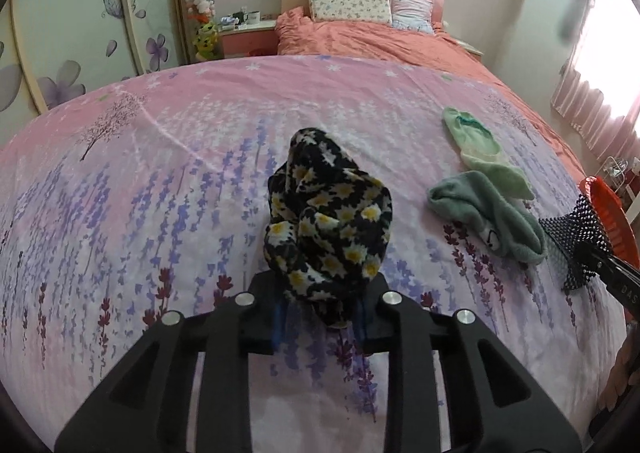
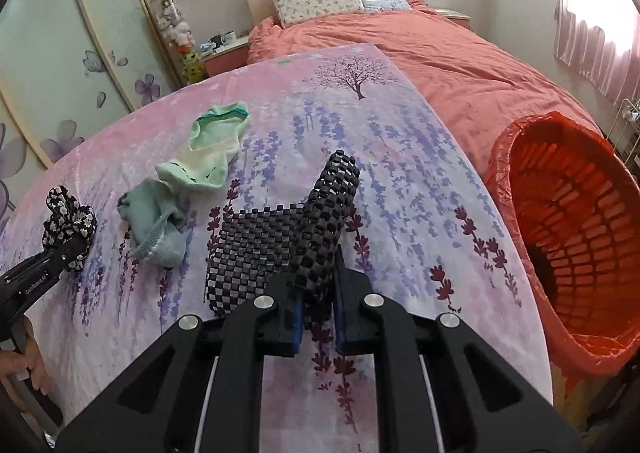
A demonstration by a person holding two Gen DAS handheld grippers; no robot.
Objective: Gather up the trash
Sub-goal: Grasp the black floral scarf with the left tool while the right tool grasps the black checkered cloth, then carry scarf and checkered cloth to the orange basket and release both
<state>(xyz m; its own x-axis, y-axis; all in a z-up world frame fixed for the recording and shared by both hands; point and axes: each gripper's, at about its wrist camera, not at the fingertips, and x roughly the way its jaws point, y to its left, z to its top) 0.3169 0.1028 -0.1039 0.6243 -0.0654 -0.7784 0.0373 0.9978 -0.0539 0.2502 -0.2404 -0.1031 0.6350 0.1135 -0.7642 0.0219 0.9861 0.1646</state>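
- Judging by the red-lined basket (image 2: pixel 568 237) at the bed's right edge, collection has barely begun — its visible inside looks bare, though the bottom is dark and hard to read.
- Both hands have a piece in grip, so the pick-up step looks done for two items and the drop is not yet made.
- Left gripper (image 1: pixel 320 323) is clenched on the daisy-print cloth (image 1: pixel 328 221); the bundle bunches up right out of the blue pads and stands above the lavender-print bedspread (image 1: pixel 140 181).
- Right gripper (image 2: pixel 316 315) is clamped tight on the black mesh mat (image 2: pixel 280 249); one end curls up past the fingers, while the other part spreads to the left over the spread.
- Left on the bed are two socks — a pale green sock (image 2: pixel 208 149) farther back and a grey-green sock (image 2: pixel 154 225) nearer, the two touching or nearly so.
- From the right wrist view these socks lie between the two grippers, with neither gripper touching them.
- The basket sits to the right of the mesh mat, tipped so its mouth faces the camera; the daisy cloth is the piece farthest from it.
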